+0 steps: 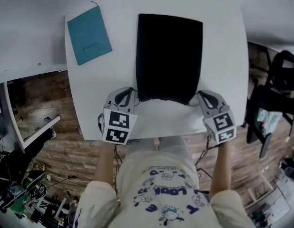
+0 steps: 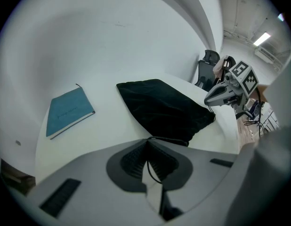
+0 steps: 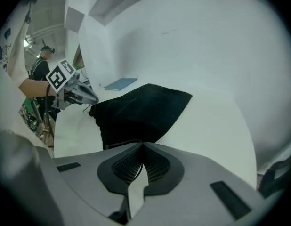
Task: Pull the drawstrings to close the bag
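Observation:
A black drawstring bag [image 1: 169, 56] lies flat on the white table [image 1: 223, 42], its mouth toward the near edge. My left gripper [image 1: 132, 95] sits at the mouth's left corner. In the left gripper view, the left gripper [image 2: 148, 142] is shut on a thin black drawstring [image 2: 152, 171] that runs from the bag [image 2: 164, 109]. My right gripper [image 1: 198, 96] is at the mouth's right corner. In the right gripper view, the right gripper [image 3: 141, 145] is shut, with the other drawstring [image 3: 138, 172] pinched between its pads. The bag [image 3: 136, 112] lies just beyond.
A teal notebook [image 1: 89, 34] lies on the table's far left corner, apart from the bag. The table's near edge [image 1: 161, 133] runs just behind both grippers. A dark chair [image 1: 280, 80] stands off the table to the right.

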### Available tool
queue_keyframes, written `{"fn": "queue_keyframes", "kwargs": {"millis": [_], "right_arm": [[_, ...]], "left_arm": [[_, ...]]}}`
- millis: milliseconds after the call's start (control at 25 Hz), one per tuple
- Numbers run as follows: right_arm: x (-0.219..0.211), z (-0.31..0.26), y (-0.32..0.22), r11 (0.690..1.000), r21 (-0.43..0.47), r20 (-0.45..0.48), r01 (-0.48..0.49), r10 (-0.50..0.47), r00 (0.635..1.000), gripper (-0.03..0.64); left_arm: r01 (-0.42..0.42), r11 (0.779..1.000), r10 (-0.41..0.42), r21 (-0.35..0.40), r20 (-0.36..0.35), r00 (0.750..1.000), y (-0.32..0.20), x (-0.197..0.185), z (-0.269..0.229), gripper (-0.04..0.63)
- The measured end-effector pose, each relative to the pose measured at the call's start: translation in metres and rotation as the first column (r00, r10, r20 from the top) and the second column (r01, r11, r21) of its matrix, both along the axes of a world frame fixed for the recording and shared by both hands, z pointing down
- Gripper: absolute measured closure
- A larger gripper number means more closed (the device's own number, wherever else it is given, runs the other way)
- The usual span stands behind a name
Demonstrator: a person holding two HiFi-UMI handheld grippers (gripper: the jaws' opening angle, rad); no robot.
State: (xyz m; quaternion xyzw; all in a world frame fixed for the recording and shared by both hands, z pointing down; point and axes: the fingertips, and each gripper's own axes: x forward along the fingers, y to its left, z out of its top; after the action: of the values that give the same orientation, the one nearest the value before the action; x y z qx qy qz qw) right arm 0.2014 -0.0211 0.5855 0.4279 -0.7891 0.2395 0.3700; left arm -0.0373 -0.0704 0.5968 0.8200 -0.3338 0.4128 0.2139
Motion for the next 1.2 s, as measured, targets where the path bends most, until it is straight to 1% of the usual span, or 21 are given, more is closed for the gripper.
{"fn": "queue_keyframes", "kwargs": {"millis": [160,280,400,520,680,840,1080,1200], "right_arm": [[0.015,-0.024,-0.019,0.989,0.098,-0.06,-0.107,0.113,0.992,0.615],[0.021,-0.041,-0.03,0.967,0.18,-0.076,-0.181,0.197,0.977,0.614],[0.026,-0.055,-0.037,0.939,0.221,-0.082,-0.265,0.288,0.954,0.614],[0.03,-0.07,-0.046,0.907,0.253,-0.062,-0.337,0.363,0.93,0.615],[0.033,-0.087,-0.053,0.873,0.298,-0.063,-0.386,0.421,0.905,0.615],[0.036,-0.101,-0.056,0.84,0.324,-0.059,-0.436,0.478,0.876,0.615],[0.047,-0.122,-0.064,0.791,0.367,-0.057,-0.489,0.544,0.837,0.614],[0.054,-0.132,-0.067,0.771,0.387,-0.056,-0.506,0.567,0.822,0.614]], "left_arm": [[0.071,0.997,-0.07,0.023,-0.004,0.998,-0.006,-0.005,-0.011,0.594],[0.121,0.991,-0.121,0.057,-0.002,0.993,-0.013,-0.01,-0.024,0.594],[0.176,0.979,-0.177,0.098,-0.004,0.984,-0.02,-0.016,-0.039,0.594],[0.257,0.958,-0.258,0.13,-0.014,0.966,-0.03,-0.023,-0.052,0.594],[0.352,0.926,-0.35,0.137,-0.039,0.936,-0.039,-0.03,-0.07,0.594],[0.437,0.886,-0.436,0.155,-0.044,0.899,-0.046,-0.042,-0.087,0.594],[0.498,0.836,-0.507,0.23,-0.022,0.861,-0.058,-0.063,-0.11,0.594],[0.528,0.81,-0.54,0.254,-0.029,0.841,-0.063,-0.075,-0.119,0.594]]}}
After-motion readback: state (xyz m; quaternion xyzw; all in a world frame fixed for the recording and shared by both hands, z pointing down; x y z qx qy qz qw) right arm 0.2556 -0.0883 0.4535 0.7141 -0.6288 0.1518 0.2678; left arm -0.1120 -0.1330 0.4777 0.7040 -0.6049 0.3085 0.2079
